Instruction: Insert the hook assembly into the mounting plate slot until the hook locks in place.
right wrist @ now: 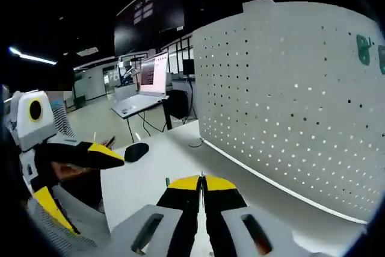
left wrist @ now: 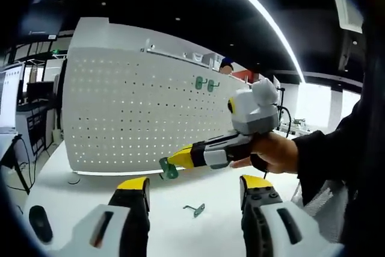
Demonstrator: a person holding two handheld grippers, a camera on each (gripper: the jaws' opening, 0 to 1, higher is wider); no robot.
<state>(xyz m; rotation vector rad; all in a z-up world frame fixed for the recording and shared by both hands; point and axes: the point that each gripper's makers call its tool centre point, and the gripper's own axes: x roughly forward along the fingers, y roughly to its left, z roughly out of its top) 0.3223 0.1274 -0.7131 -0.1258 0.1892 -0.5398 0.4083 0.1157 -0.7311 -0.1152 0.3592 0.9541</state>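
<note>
A white pegboard (left wrist: 132, 112) stands upright on the white table (left wrist: 174, 233), with two green hooks (left wrist: 204, 83) hanging near its upper right. In the left gripper view my left gripper (left wrist: 194, 188) is open and holds nothing. The right gripper (left wrist: 171, 159) comes in from the right, held by a hand, shut on a green hook (left wrist: 169, 170) just in front of the board's lower edge. Another green hook (left wrist: 195, 210) lies loose on the table between my left jaws. In the right gripper view the right gripper (right wrist: 201, 182) is closed, facing the pegboard (right wrist: 289, 88); the left gripper (right wrist: 75, 176) is at the left.
A black mouse (left wrist: 37, 221) lies at the table's left front, seen as the mouse (right wrist: 137, 150) in the other view. A laptop (right wrist: 144, 97) sits on a desk behind. The two hung hooks (right wrist: 363, 49) are at the board's far right. A person's dark sleeve (left wrist: 337, 154) fills the right.
</note>
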